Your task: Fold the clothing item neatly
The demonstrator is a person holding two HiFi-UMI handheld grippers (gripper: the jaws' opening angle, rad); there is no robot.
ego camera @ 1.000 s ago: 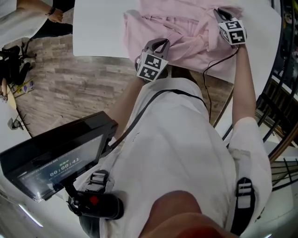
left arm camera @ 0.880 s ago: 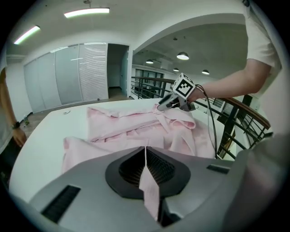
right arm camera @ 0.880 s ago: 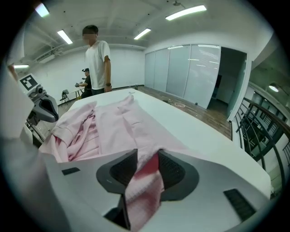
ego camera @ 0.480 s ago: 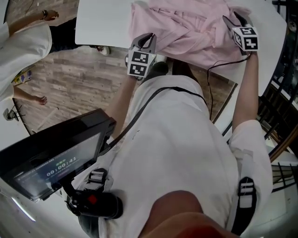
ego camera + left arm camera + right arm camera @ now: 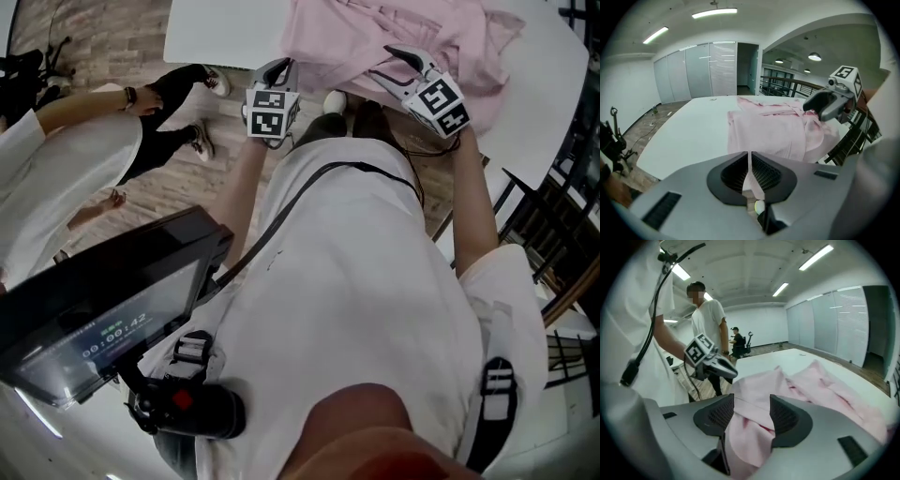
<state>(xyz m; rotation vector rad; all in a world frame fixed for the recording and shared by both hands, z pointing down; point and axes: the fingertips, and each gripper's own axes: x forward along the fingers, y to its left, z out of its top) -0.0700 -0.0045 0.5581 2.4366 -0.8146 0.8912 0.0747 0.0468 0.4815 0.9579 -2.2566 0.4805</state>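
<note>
Pink shirt (image 5: 375, 28), thin soft cloth, lies rumpled on smooth white worktop (image 5: 216, 23) by its edge. Left tongs (image 5: 749, 159) pinched on its hem. Right tongs (image 5: 752, 399) just opened wide, cloth bunched loose btwn.

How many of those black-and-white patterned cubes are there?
2. One cube rides the left gripper near the table's edge; the other cube rides the right gripper at the pink garment. No more show.
</note>
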